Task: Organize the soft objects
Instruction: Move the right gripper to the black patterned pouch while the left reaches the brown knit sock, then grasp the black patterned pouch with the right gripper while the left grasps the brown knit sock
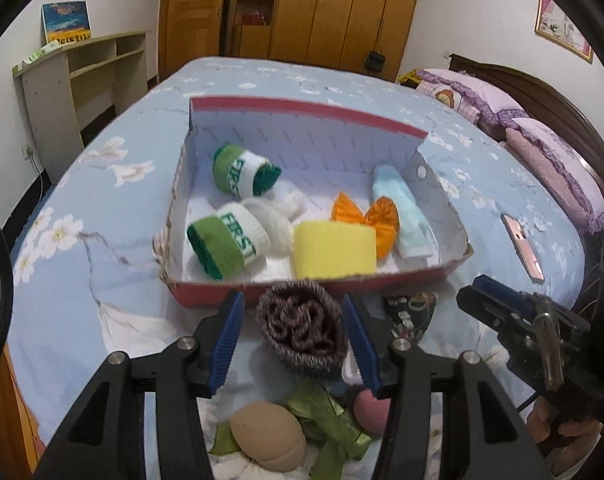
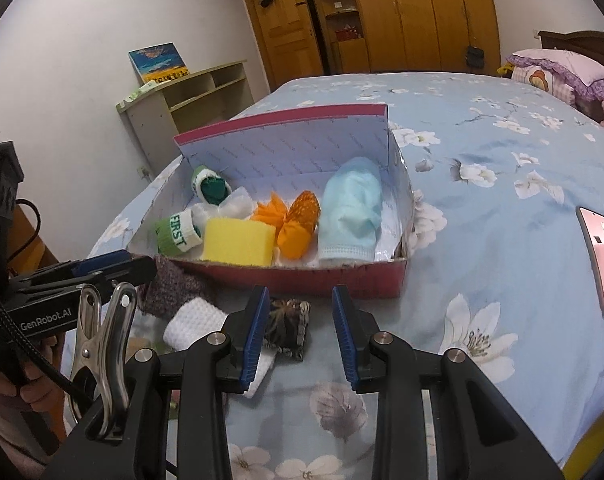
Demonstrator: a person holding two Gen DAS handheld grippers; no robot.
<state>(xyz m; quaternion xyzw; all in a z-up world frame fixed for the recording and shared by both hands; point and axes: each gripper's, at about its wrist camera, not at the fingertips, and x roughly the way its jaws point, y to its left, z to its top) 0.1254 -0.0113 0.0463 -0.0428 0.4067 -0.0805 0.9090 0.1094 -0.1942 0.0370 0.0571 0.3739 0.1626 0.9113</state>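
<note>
A red cardboard box (image 1: 382, 282) (image 2: 342, 280) lies on the bed. It holds two green-and-white sock rolls (image 1: 225, 246), a yellow sponge (image 1: 334, 250) (image 2: 239, 246), an orange bow (image 1: 366, 218) (image 2: 297, 224) and a light blue sock (image 1: 406, 208) (image 2: 352, 212). My left gripper (image 1: 293, 322) is open around a rolled brown knit sock (image 1: 302, 332) in front of the box; its fingers stand a little apart from the roll. My right gripper (image 2: 299, 322) is open and empty, with a dark patterned cloth (image 2: 287, 320) by its left finger.
A tan ball (image 1: 267, 440), green ribbon (image 1: 330, 420) and a pink pad (image 1: 370, 410) lie near me. A white knit cloth (image 2: 195, 320) lies left of the right gripper. A pink phone (image 2: 602, 256) lies on the bed (image 2: 502, 200) at the right. Pillows are at the far right.
</note>
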